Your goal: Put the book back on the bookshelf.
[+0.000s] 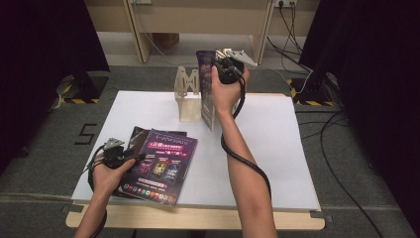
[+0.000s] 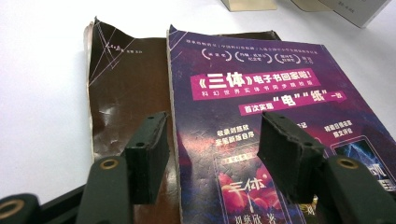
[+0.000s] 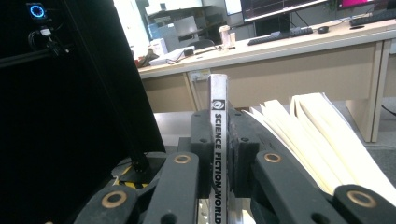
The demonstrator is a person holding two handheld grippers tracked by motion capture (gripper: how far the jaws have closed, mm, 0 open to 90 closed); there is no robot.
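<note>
A: While the right gripper [image 1: 224, 59] is raised over the far side of the surface [image 1: 277, 148], what does it hold?

B: A magazine [image 1: 208, 94], clamped by its spine. In the right gripper view the jaws press on both sides of the spine [image 3: 218, 140], which reads "SCIENCE FICTION WORLD"; the pages [image 3: 303, 135] fan out loose to one side. In the high view the magazine hangs upright, just beside the rack [image 1: 188, 99] and on its right, its lower edge close to the surface.

A: And the rack itself?

B: A pale, open-topped stand on the far part of the surface; whether the magazine touches it cannot be told.

A: Where is the left gripper [image 1: 130, 157]?

B: Nearer the person than the rack and to its left, low over the stack [image 1: 156, 166]. Its jaws stand well apart and grip nothing; in the left gripper view they straddle the left edge of the purple magazine [image 2: 261, 107], which lies flat on a brown one [image 2: 126, 84].
</note>
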